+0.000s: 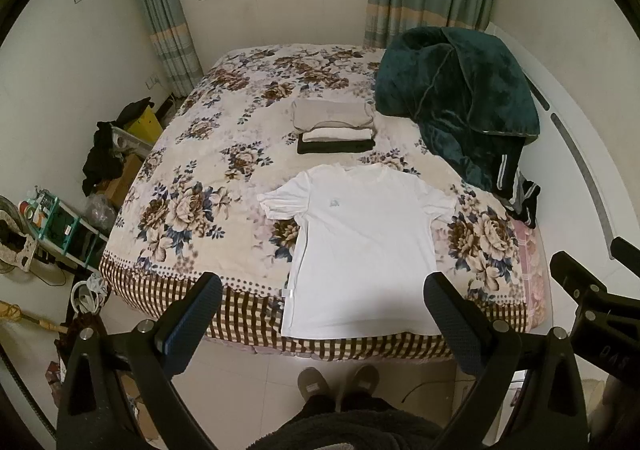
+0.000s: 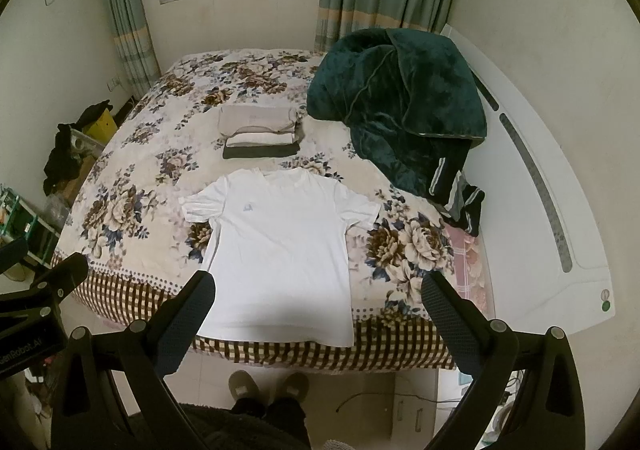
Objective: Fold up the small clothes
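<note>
A white T-shirt (image 1: 360, 246) (image 2: 280, 246) lies spread flat, face up, on the floral bedspread (image 1: 192, 186) (image 2: 132, 186), its hem at the bed's near edge. Behind its collar sits a stack of folded clothes (image 1: 334, 126) (image 2: 260, 130): beige on top, white in the middle, black at the bottom. My left gripper (image 1: 322, 290) hangs open above the shirt's hem, holding nothing. My right gripper (image 2: 318, 288) is also open and empty, held above the hem's right side. Both stay clear of the fabric.
A dark green plush blanket (image 1: 456, 98) (image 2: 400, 106) is heaped at the bed's right, with striped dark clothing (image 1: 516, 194) (image 2: 460, 198) below it. A white headboard (image 2: 532, 186) runs along the right. Cluttered shelves and boxes (image 1: 60, 222) stand left. A person's slippered feet (image 1: 340, 386) stand on the tiled floor.
</note>
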Demonstrator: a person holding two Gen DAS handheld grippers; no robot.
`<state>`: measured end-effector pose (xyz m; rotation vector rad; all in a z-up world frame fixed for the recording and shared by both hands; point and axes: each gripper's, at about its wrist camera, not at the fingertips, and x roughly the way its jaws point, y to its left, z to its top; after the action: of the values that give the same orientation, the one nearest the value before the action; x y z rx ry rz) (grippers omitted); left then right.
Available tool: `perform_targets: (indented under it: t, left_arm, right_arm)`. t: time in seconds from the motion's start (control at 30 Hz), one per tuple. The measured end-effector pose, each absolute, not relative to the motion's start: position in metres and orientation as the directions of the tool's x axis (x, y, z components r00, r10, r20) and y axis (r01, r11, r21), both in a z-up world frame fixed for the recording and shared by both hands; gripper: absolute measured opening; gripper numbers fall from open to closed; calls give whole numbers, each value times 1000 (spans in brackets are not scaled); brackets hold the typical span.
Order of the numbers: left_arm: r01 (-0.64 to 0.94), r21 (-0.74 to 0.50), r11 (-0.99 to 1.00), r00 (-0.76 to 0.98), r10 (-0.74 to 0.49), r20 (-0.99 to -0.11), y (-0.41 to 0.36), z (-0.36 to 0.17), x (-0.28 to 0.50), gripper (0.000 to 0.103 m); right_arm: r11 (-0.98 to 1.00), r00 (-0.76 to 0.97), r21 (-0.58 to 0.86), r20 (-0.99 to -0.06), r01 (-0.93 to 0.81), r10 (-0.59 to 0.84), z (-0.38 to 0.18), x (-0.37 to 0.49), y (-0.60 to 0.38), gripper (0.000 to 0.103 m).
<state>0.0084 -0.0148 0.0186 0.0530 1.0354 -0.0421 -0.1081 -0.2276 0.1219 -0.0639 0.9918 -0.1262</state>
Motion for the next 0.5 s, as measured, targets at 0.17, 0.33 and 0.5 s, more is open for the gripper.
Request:
perform_targets:
  t: [0.17,0.33,0.5]
  left_arm:
    - [60,24,998,513,-10,-859,-14,20,9,103]
    - [58,20,998,514,-13,-858,-11,21,8,103]
    - [58,21,998,515,-12,-857,-12,21,8,103]
  right_arm:
    - [991,542,-111,-830,73,-133,124,-107,-227,103]
    - [991,544,-114,-828,71,-134,128,-105,-225,103]
    - [991,546,-112,-827,70,-132,129,-104,-225,103]
